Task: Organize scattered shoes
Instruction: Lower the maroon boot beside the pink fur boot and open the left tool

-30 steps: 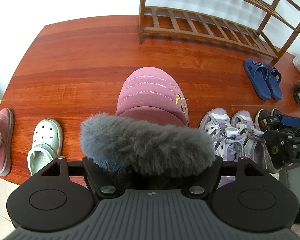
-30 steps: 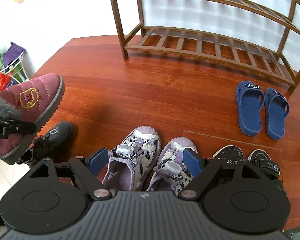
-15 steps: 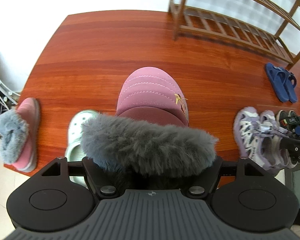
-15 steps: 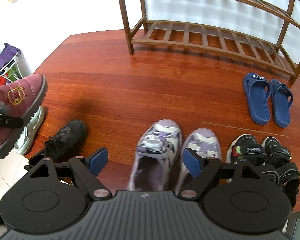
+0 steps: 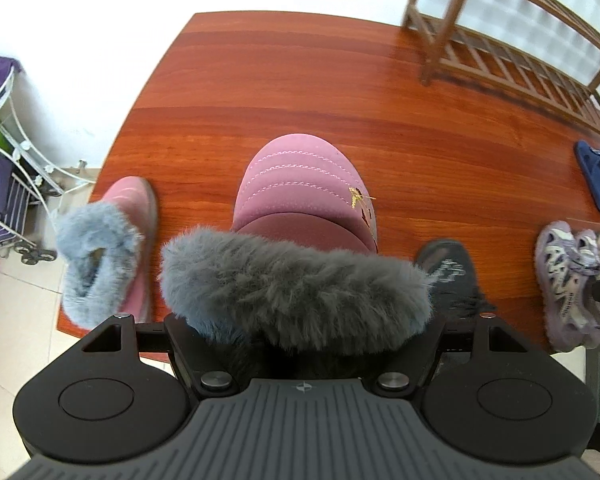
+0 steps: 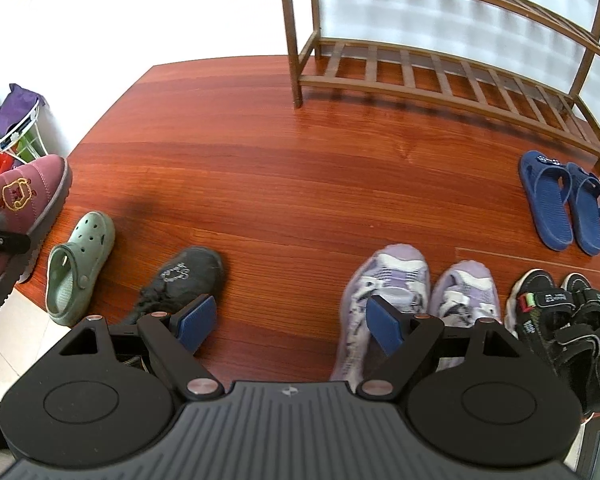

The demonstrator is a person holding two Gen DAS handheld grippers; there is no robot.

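Observation:
My left gripper (image 5: 300, 336) is shut on a pink boot (image 5: 304, 192) with a grey fur cuff, held above the wooden floor; the fur hides the fingertips. Its twin, a second pink boot (image 5: 112, 248), stands on the floor just to the left. In the right wrist view the held boot (image 6: 24, 200) hangs at the far left. My right gripper (image 6: 292, 326) is open over bare floor, with nothing between its blue pads (image 6: 198, 322). A black shoe (image 6: 188, 276) lies by its left pad, purple sneakers (image 6: 388, 292) by its right. A green clog (image 6: 80, 268) lies further left.
A wooden shoe rack (image 6: 420, 80) stands against the back wall. Blue slippers (image 6: 560, 200) sit in front of its right end, black sandals (image 6: 560, 320) right of the sneakers. A wire cart (image 5: 4, 160) stands at the left, past the wood floor's edge on white tiles (image 5: 20, 320).
Both grippers have moved left. The left one carried the boot over beside its twin, and the green clog left its view. The right one slid off the purple sneakers.

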